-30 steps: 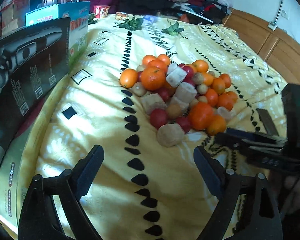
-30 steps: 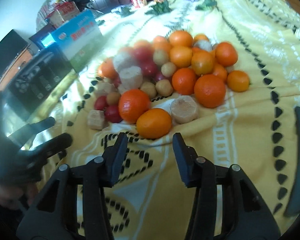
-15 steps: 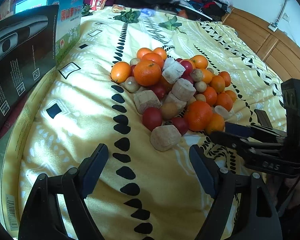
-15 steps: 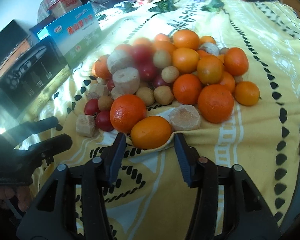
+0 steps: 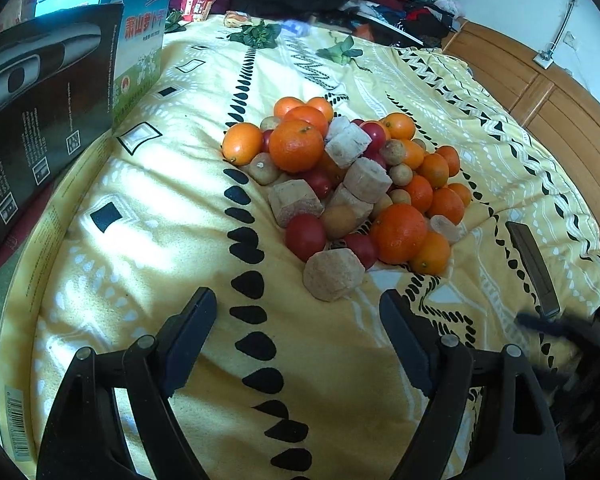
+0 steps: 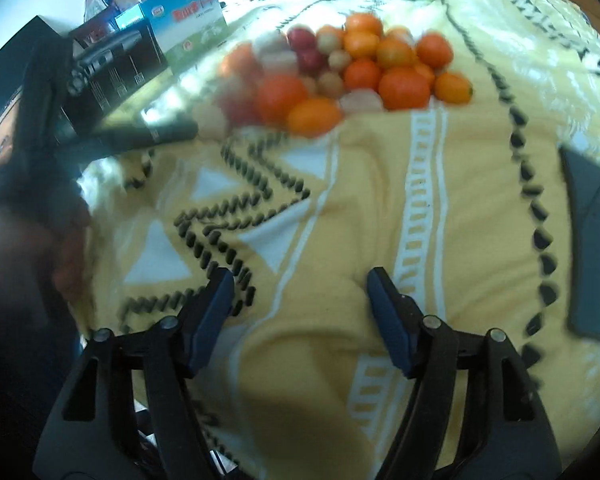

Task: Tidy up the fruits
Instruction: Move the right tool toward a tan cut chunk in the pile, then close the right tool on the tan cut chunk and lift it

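Left gripper (image 5: 298, 316) hung wide and empty just short of the tan chunk (image 5: 332, 275) at 12 o'clock, likely lined up to grab it, while right gripper (image 6: 300, 294), jaws just opening on nothing, sat well back from the fruit pile (image 6: 340, 76) on the yellow bedspread (image 6: 380, 220).

light: daylight, bright patches on bedspread (image 5: 148, 248) | left wrist view: sharp, blown highlights near the left | right wrist view: motion blur, fruit pile (image 6: 340, 76) smeared | edges: fisheye bending, dark vignette corners | shadows: soft
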`<act>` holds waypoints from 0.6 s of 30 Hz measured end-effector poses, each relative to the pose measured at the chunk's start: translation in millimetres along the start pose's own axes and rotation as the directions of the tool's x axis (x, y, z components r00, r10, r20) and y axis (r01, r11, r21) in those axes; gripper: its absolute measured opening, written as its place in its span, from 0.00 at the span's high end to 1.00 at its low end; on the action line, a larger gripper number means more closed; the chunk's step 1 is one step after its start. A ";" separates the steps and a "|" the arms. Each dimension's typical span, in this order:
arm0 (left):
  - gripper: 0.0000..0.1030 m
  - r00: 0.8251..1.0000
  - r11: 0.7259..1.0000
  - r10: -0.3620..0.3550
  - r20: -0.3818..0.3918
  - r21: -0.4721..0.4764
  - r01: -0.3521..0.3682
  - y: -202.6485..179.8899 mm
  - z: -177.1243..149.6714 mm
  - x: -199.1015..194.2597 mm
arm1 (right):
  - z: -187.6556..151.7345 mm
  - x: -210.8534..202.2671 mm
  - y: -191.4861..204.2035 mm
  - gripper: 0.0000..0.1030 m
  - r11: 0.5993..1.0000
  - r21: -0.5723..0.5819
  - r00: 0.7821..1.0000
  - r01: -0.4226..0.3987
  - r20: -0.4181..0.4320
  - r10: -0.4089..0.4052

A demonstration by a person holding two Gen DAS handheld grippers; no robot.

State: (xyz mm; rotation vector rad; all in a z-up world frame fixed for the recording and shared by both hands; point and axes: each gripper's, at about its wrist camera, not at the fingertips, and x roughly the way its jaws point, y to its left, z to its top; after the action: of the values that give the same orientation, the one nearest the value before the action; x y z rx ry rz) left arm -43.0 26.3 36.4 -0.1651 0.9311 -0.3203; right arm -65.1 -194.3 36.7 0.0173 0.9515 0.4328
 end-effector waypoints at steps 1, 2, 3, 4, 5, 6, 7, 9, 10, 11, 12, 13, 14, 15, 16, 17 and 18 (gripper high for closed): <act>0.17 1.000 1.000 0.000 0.001 -0.003 0.000 -0.1 0.2 0.3 | 12.0 -7.2 -1.1 0.34 1.000 -0.003 0.999 0.002 0.048 -0.002; 0.17 1.000 1.000 0.000 0.000 -0.006 0.000 -0.5 1.1 1.3 | 25.3 -10.4 -4.7 0.34 1.000 -0.001 0.996 0.006 0.089 -0.006; 0.17 1.000 1.000 -0.001 -0.002 -0.007 0.001 -1.3 1.6 2.4 | 38.9 -6.0 -12.7 0.39 1.000 0.010 0.995 0.012 0.102 -0.013; 0.17 1.000 1.000 0.000 -0.005 -0.003 0.000 -2.5 2.2 3.2 | 53.5 4.2 -23.6 0.50 0.999 0.029 0.994 0.040 0.099 -0.043; 0.17 1.000 1.000 -0.002 -0.008 0.004 0.002 -4.0 2.6 4.1 | 61.2 12.6 -30.3 0.55 0.998 0.041 0.994 0.050 0.091 -0.053; 0.18 1.000 1.000 -0.005 -0.011 0.010 0.005 -5.2 3.0 5.0 | 70.3 25.7 -38.1 0.60 0.997 0.056 0.996 0.053 0.065 -0.057; 0.18 1.000 1.000 -0.008 -0.016 0.014 0.009 -6.5 3.2 6.1 | 75.7 36.1 -43.8 0.69 0.996 0.063 0.997 0.059 0.040 -0.061; 0.18 1.000 1.000 -0.016 -0.021 0.022 0.016 -8.2 3.6 7.7 | 80.7 57.4 -50.2 0.75 0.997 0.047 0.998 0.068 -0.015 -0.068; 0.18 1.000 1.000 -0.018 -0.021 0.022 0.018 -8.3 3.5 8.4 | 78.8 61.3 -51.1 0.76 0.997 0.041 0.997 0.071 -0.027 -0.070; 0.18 1.000 1.000 -0.020 -0.023 0.019 0.020 -8.0 3.3 9.6 | 79.3 64.6 -52.2 0.76 0.997 0.039 0.998 0.063 -0.034 -0.062; 0.18 0.999 1.000 -0.021 -0.024 0.017 0.021 -7.4 3.2 10.7 | 79.1 66.9 -53.4 0.75 0.998 0.037 0.998 0.051 -0.040 -0.050; 0.18 0.999 1.000 -0.021 -0.026 0.015 0.022 -7.4 3.1 11.5 | 79.5 68.5 -52.9 0.74 0.999 0.036 0.998 0.038 -0.044 -0.036; 0.18 0.999 1.000 -0.022 -0.027 0.015 0.022 -7.4 2.8 12.6 | 79.3 68.8 -52.4 0.73 0.999 0.034 0.999 0.020 -0.045 -0.019; 0.18 0.999 1.000 -0.022 -0.028 0.015 0.022 -7.9 2.7 13.5 | 78.5 68.1 -52.0 0.72 0.999 0.028 0.999 0.020 -0.048 -0.019; 0.18 0.999 1.000 -0.022 -0.029 0.013 0.022 -7.9 2.3 14.4 | 77.4 69.2 -51.7 0.71 1.000 0.021 0.999 0.022 -0.048 -0.021; 0.18 0.999 1.000 -0.022 -0.030 0.011 0.023 -7.6 1.7 15.0 | 77.9 71.6 -52.0 0.71 1.000 0.017 0.998 0.022 -0.052 -0.021; 0.17 0.999 1.000 -0.024 -0.032 0.008 0.024 -7.5 1.6 16.0 | 79.1 75.5 -53.3 0.69 1.000 0.019 0.998 0.022 -0.058 -0.021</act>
State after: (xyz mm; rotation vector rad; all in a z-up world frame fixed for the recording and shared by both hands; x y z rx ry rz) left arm -34.3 13.8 27.3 -0.1642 0.9594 -0.3499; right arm 54.0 -201.8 13.2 0.0122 1.0121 0.4062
